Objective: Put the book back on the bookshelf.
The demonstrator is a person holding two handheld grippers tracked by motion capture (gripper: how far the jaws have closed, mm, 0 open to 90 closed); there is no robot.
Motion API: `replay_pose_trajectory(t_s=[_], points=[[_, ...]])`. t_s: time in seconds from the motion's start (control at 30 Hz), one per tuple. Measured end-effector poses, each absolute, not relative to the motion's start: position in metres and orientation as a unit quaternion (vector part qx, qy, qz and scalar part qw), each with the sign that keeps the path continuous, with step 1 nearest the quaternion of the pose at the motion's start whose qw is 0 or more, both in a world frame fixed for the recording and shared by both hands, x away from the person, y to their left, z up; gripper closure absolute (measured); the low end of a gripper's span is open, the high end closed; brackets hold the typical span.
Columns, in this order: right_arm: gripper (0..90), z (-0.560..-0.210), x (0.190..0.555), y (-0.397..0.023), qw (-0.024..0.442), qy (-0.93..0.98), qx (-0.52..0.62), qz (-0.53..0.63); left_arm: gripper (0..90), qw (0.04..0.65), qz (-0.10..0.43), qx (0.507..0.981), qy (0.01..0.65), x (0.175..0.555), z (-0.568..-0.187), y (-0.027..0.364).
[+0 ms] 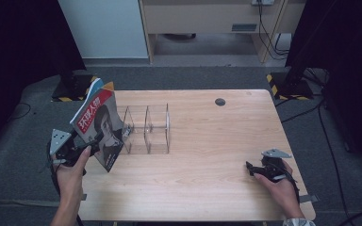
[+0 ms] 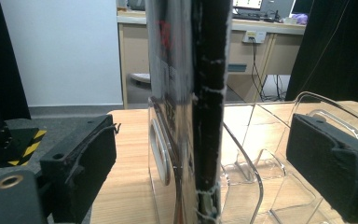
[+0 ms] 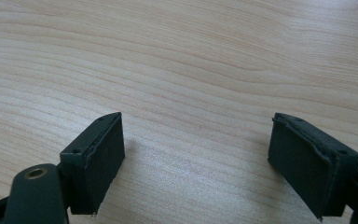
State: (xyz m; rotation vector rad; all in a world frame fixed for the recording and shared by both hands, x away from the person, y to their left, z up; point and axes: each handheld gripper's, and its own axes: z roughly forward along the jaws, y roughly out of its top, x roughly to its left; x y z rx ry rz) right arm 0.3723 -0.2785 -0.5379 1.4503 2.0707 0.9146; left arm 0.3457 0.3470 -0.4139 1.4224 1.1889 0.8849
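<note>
A magazine (image 1: 98, 123) with a red-topped cover and a portrait stands tilted at the left end of a clear acrylic rack (image 1: 148, 129); a blue-edged one leans behind it. My left gripper (image 1: 82, 150) is at its lower left corner. In the left gripper view the magazine (image 2: 186, 93) stands edge-on between the jaws of my left gripper (image 2: 205, 168). Those jaws are open, with a gap on both sides, and the magazine's foot sits against a clear divider (image 2: 161, 154). My right gripper (image 1: 254, 169) rests open low over the bare table at the front right, and in its own view the right gripper (image 3: 196, 158) holds nothing.
The wooden table (image 1: 207, 141) has a round cable hole (image 1: 220, 101) at the back. The rack's other slots (image 1: 158, 125) hold nothing. Dark stands with striped bases (image 1: 283, 84) flank the table on the floor.
</note>
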Motion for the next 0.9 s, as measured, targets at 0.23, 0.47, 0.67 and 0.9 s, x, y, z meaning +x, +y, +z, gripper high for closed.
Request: replay_pose_trajectory(t_s=[0.23, 0.47, 0.67, 0.9], points=[[18.6, -0.538, 0.372, -0.278, 0.225, 0.750, 0.526, 0.332, 6.8, 0.516, 0.367, 0.596, 0.494, 0.343, -0.416, 0.349], [18.5, -0.538, 0.372, -0.278, 0.225, 0.751, 0.526, 0.331, 4.3, 0.510, 0.360, 0.611, 0.487, 0.341, -0.419, 0.351], [18.5, -0.538, 0.372, -0.278, 0.224, 0.750, 0.527, 0.331, 3.7, 0.510, 0.349, 0.621, 0.482, 0.338, -0.423, 0.353], [18.5, -0.538, 0.372, -0.278, 0.224, 0.750, 0.527, 0.331, 3.8, 0.497, 0.345, 0.640, 0.473, 0.332, -0.427, 0.353]])
